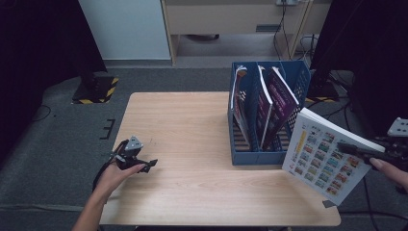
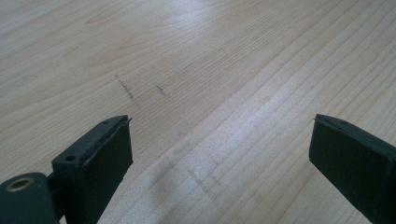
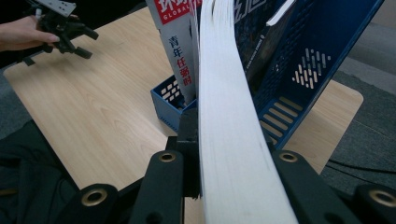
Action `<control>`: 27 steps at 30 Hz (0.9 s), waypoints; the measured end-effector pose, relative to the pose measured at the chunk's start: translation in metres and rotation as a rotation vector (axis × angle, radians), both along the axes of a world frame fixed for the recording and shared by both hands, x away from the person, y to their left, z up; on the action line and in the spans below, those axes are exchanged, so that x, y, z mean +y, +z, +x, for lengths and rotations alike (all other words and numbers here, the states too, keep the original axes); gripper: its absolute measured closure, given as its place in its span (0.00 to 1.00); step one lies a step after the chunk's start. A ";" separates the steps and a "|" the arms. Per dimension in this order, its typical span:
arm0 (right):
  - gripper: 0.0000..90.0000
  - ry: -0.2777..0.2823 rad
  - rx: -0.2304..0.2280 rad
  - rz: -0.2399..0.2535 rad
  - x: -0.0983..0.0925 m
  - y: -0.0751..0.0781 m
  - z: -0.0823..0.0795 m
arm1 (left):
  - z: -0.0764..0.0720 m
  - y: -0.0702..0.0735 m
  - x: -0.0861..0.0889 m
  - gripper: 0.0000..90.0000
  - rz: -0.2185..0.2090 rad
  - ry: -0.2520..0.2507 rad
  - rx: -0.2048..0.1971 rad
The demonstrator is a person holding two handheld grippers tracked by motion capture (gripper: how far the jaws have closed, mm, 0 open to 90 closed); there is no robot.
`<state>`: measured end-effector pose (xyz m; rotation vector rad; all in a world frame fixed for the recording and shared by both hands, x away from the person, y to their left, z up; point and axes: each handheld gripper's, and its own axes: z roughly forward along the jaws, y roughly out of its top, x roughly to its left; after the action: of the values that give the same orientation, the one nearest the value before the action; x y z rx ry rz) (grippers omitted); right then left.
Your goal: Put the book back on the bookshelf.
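One blue plastic file rack (image 1: pixel 269 144) stands on the pale wooden desk (image 1: pixel 192 144), holding three upright magazines (image 1: pixel 276 103). Right claw (image 1: pixel 353 150) is clamped on one thick white book with a picture-grid cover (image 1: pixel 322 159), held tilted just right of the rack. Left claw (image 1: pixel 146 164) sits wide apart, empty, low over bare desk.

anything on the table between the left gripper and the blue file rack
Nothing: in the high view, only bare wooden table lies between the left gripper and the blue file rack.
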<state>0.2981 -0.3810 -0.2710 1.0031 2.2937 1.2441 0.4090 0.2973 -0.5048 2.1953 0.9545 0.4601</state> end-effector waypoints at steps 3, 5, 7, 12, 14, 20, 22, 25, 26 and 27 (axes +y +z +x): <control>0.82 0.001 -0.002 0.009 -0.002 0.003 -0.003 | 0.000 0.000 0.000 0.06 0.003 -0.002 0.002; 0.82 0.002 -0.010 0.018 -0.003 0.005 -0.004 | 0.000 -0.001 -0.001 0.06 0.004 -0.002 0.003; 0.82 0.003 -0.013 0.029 -0.004 0.008 -0.005 | 0.000 -0.001 -0.001 0.06 0.006 -0.003 0.005; 0.82 0.000 -0.022 0.052 -0.005 0.015 -0.004 | 0.000 -0.001 -0.001 0.06 0.004 -0.005 0.004; 0.82 -0.001 -0.025 0.059 -0.005 0.017 -0.004 | 0.000 -0.001 -0.001 0.06 0.003 -0.003 0.004; 0.82 -0.037 -0.003 0.065 -0.005 0.027 -0.001 | 0.000 -0.002 -0.002 0.06 0.008 -0.010 0.007; 0.82 -0.052 0.015 0.053 -0.003 0.030 0.003 | 0.000 -0.001 -0.002 0.06 0.007 -0.008 0.006; 0.82 -0.070 0.038 0.030 -0.001 0.035 0.008 | 0.000 0.000 -0.001 0.06 0.003 -0.004 0.004; 0.82 -0.078 0.042 0.022 -0.001 0.037 0.010 | 0.000 0.000 -0.001 0.06 0.001 -0.003 0.003; 0.82 -0.083 0.047 0.018 -0.001 0.039 0.011 | 0.000 0.000 0.000 0.06 0.001 -0.002 0.002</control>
<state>0.3095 -0.3819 -0.2316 1.1327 2.2553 1.2221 0.4091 0.2969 -0.5047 2.1978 0.9532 0.4573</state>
